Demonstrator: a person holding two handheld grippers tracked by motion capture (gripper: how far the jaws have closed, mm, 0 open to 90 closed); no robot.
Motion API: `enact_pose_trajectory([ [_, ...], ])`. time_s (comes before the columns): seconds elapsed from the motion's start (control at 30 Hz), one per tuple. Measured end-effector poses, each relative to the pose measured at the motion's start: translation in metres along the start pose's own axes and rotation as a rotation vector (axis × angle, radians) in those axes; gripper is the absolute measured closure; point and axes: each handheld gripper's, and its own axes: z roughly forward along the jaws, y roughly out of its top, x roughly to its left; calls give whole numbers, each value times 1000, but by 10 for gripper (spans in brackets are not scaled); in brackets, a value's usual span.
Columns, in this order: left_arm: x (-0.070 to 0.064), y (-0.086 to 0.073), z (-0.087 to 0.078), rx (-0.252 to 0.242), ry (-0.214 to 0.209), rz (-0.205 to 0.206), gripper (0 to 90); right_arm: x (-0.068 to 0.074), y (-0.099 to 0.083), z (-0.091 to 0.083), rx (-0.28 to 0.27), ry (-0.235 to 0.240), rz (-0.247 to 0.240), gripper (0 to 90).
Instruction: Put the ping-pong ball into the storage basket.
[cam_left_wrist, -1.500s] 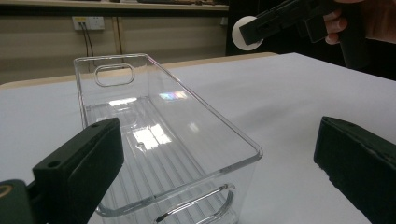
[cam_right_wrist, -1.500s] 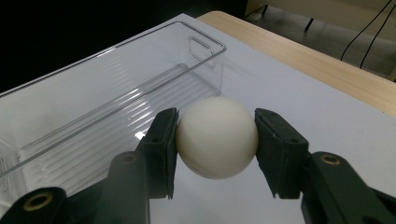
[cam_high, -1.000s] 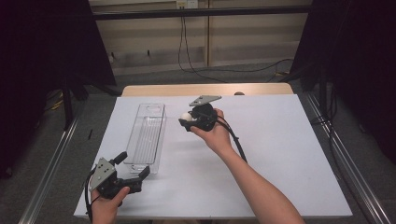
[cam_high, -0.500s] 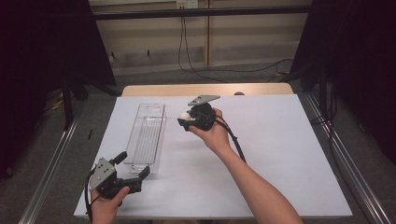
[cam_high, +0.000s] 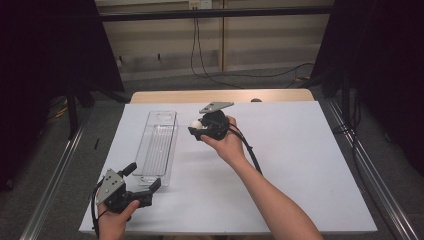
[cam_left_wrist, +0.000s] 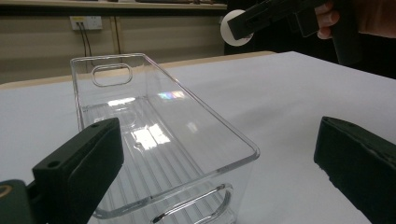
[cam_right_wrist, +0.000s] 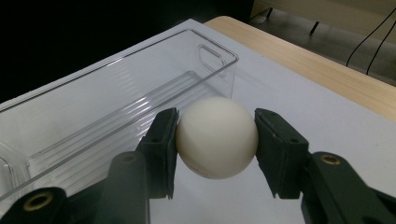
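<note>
A white ball (cam_right_wrist: 217, 137) is clamped between the jaws of my right gripper (cam_right_wrist: 217, 140), held in the air just right of a clear plastic bin (cam_high: 157, 145). In the high view the right gripper (cam_high: 199, 129) points left toward the bin, with the ball (cam_high: 195, 124) at its tip. In the left gripper view the ball (cam_left_wrist: 235, 28) shows at the top, above the bin (cam_left_wrist: 154, 140). My left gripper (cam_high: 142, 182) stands open at the table's front left, just short of the bin's near end, nothing between its jaws.
The bin is long, empty and ribbed on its floor, lying lengthwise on a white table sheet (cam_high: 300, 165). A wooden table edge (cam_high: 225, 96) runs along the back. Metal rails (cam_high: 55, 175) flank the table. Cables (cam_high: 200, 55) hang at the back wall.
The right gripper with the ball has edged slightly left toward the bin. The left gripper has stayed in place.
</note>
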Motion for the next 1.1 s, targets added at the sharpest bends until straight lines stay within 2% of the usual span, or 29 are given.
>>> enact_pose_trajectory([
  [0.33,1,0,0,4,-1,5,16,5,2,3,0,1,6,514],
  [0.43,0,0,0,2,1,-6,16,5,3,3,2,2,-6,513],
  [0.63,1,0,0,8,-2,7,16,6,5,4,2,3,-12,513],
  [0.9,0,0,0,5,1,-7,16,10,5,5,6,8,-10,513],
  [1.1,1,0,-1,8,3,12,16,11,7,6,1,8,-16,513],
])
